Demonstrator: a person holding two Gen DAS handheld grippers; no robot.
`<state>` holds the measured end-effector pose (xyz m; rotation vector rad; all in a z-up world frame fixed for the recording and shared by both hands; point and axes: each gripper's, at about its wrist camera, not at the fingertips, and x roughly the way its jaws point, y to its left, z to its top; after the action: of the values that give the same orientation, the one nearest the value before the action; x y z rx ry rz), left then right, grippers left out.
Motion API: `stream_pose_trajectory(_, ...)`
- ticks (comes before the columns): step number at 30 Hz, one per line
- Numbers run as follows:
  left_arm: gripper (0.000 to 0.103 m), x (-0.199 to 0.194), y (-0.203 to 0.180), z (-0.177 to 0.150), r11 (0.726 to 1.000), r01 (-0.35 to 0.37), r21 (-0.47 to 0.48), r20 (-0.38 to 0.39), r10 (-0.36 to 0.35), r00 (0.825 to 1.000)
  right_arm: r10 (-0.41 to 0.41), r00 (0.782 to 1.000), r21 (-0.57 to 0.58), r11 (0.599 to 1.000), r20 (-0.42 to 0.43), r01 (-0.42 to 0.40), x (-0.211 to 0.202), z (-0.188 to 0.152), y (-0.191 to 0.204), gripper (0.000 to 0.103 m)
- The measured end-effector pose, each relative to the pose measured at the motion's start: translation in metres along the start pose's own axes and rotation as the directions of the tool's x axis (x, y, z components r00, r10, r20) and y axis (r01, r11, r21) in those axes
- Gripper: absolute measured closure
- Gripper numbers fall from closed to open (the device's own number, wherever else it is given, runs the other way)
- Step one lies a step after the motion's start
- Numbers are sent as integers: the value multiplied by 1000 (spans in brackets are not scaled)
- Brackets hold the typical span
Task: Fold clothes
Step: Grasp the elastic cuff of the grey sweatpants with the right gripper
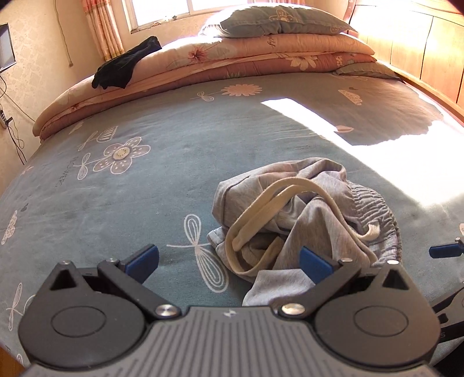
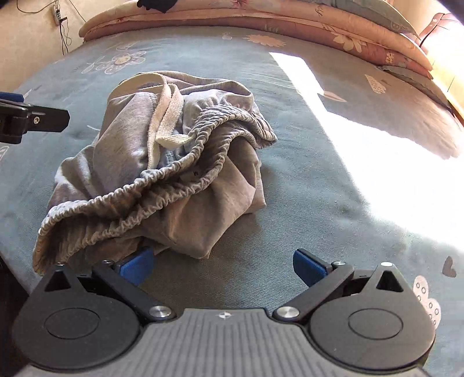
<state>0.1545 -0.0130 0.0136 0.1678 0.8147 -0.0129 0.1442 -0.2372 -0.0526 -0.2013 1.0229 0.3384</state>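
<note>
On the bed (image 1: 150, 185), a pair of grey jersey shorts (image 2: 162, 162) is lying in a crumpled heap on the blue-grey sheet printed with pale flowers and dragonflies. Soft knit fabric is bunching into loose folds, and the gathered elastic waistband (image 2: 121, 200) is curling open toward the right gripper (image 2: 223, 264). A flat cream drawstring (image 1: 261, 203) is looping across the top of the heap, its woven tape looking slightly frayed at the end.

Both grippers are hovering low over the sheet with their jaws standing wide apart and holding nothing. The left gripper (image 1: 229, 259) is sitting at the near edge of the heap, its right blue pad lying against a fold of grey cloth. The right gripper's left pad is sitting just under the waistband's edge.

Toward the headboard, folded floral quilts (image 1: 232, 58) are stacking up in padded layers, with a blue-grey pillow (image 1: 278, 21) resting on top and a dark garment (image 1: 124, 65) draping over one end. Sunlight is falling in bright patches across the sheet.
</note>
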Motion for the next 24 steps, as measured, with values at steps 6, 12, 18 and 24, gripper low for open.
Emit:
stream_pose_trajectory(6,1,7,14,10,993,98,-68,-46,-101,994,35,993,104,994,-110,-23,1,16,-11,0)
stream_pose_trajectory(12,1,5,20,-30,992,93,-86,60,-88,994,-24,1000,82,996,-6,24,11,-7,1,0)
stream_pose_trajectory(18,0,-13,15,-72,997,71,-41,38,-70,997,-77,994,68,995,73,72,-31,-46,24,0)
stream_pose_trajectory(24,1,-44,26,-77,987,115,-116,52,-109,993,-2,973,81,997,230,-17,-96,-46,15,0)
